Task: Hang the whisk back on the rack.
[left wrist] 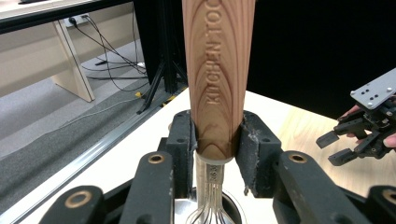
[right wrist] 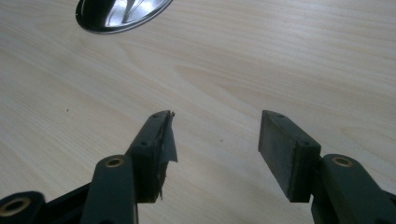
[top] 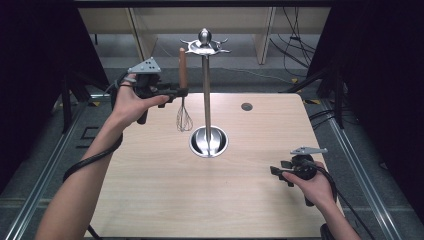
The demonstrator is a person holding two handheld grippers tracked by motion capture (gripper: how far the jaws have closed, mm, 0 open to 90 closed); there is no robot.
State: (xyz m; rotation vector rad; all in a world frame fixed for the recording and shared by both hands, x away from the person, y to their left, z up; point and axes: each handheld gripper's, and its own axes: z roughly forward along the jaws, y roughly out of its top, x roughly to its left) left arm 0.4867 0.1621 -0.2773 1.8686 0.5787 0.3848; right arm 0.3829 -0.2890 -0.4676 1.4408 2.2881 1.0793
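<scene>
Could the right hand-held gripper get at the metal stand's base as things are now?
Probably yes. The right hand-held gripper has open, empty jaws above bare table, and nothing lies between it and the stand's base. The whisk hangs in the left hand-held gripper on the stand's far side.

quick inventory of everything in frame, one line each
whisk: 1, wooden handle, wire head, held upright above table, left of stand
stand: 1, silver pole with hooked top and round base, table middle
table: 1, light wood
grommet: 1, grey, table's far side
left claw: 1, black, pads on whisk handle
right claw: 1, black, open, low over table at right
hands: 2, one per claw
</scene>
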